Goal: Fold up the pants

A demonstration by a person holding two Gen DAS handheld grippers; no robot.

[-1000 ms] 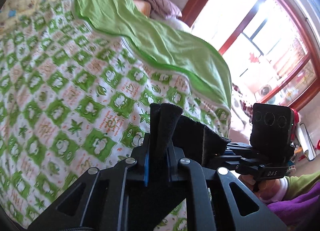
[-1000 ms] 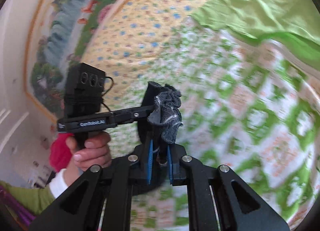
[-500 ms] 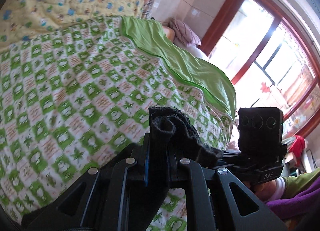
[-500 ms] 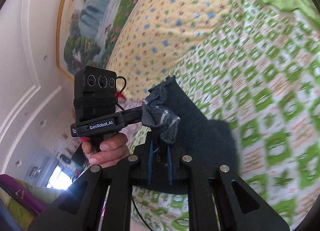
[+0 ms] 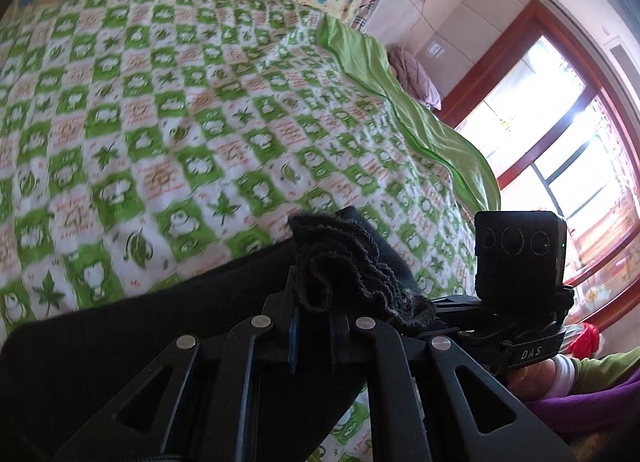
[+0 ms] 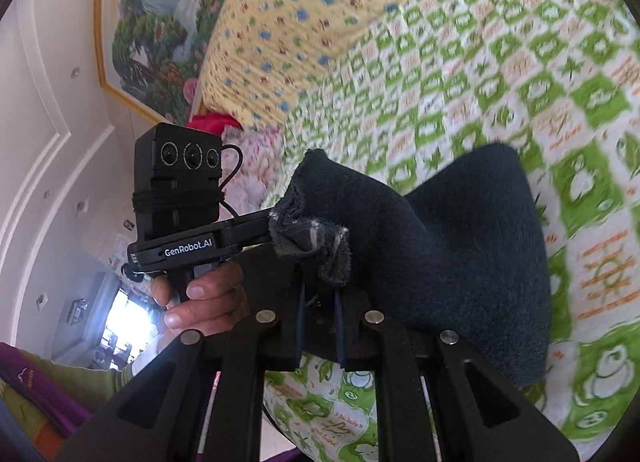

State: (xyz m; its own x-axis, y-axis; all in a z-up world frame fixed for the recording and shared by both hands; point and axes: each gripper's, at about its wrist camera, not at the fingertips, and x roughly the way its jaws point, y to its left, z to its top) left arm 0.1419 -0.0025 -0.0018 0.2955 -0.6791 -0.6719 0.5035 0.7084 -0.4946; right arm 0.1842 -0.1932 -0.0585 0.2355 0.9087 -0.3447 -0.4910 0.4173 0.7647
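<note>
The pants [image 5: 132, 334] are dark, almost black, soft fabric. My left gripper [image 5: 316, 302] is shut on a bunched edge of them, and the cloth hangs down and left below it over the bed. My right gripper [image 6: 320, 286] is shut on another bunched edge of the pants [image 6: 460, 246], which drape to the right above the bedspread. The two grippers are close side by side: the right one shows in the left wrist view [image 5: 520, 302], the left one in the right wrist view [image 6: 180, 214]. The fingertips are hidden by cloth.
The bed is covered by a green and white checked bedspread [image 5: 200, 122]. A plain green blanket [image 5: 420, 118] lies along its far side, a yellow dotted quilt [image 6: 288, 22] at its head. A window [image 5: 560, 142] is at the right.
Both grippers have lifted and tilted with the pants held. More of the dark cloth now hangs in view below each gripper, spread over the bedspread.
</note>
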